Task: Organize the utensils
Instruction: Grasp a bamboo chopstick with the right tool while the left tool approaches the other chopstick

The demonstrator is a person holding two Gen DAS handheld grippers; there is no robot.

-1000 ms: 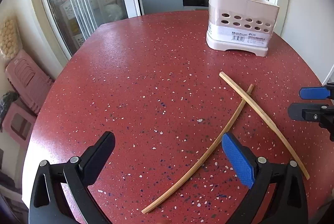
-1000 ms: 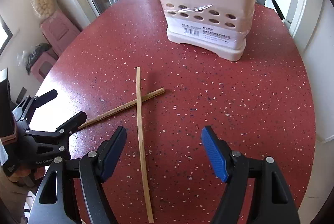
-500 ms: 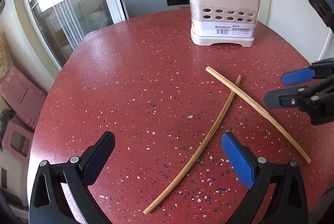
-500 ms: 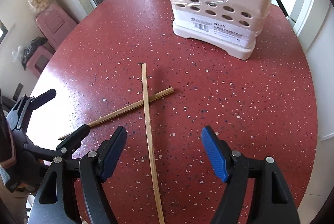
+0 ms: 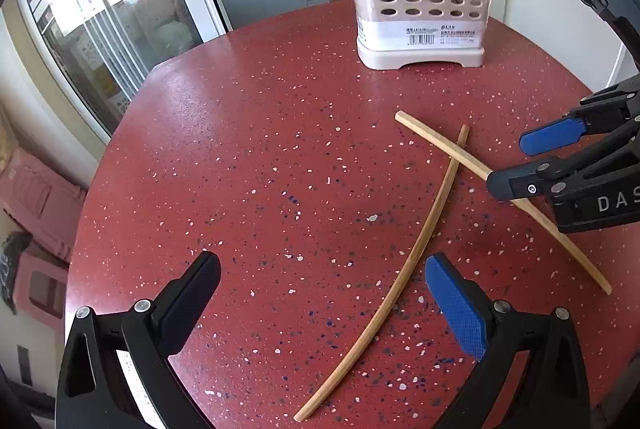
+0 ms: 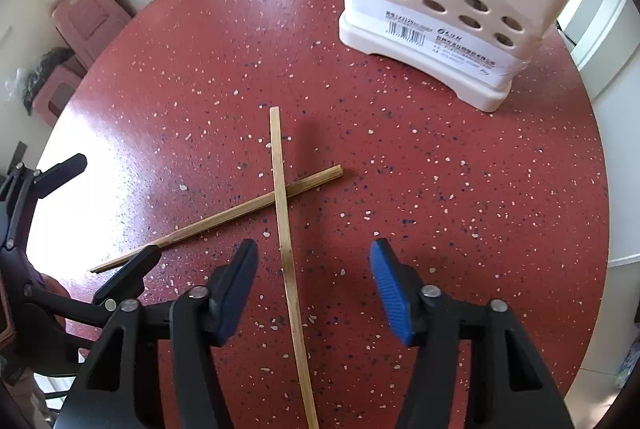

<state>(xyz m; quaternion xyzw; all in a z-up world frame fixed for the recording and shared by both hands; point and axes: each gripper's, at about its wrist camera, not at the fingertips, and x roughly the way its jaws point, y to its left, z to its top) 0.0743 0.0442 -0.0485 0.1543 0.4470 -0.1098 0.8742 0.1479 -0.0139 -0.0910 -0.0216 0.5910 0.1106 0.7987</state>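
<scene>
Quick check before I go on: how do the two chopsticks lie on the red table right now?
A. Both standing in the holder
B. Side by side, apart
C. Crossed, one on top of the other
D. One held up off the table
C: the straighter chopstick lies across the other chopstick on the table, forming an X.
</scene>
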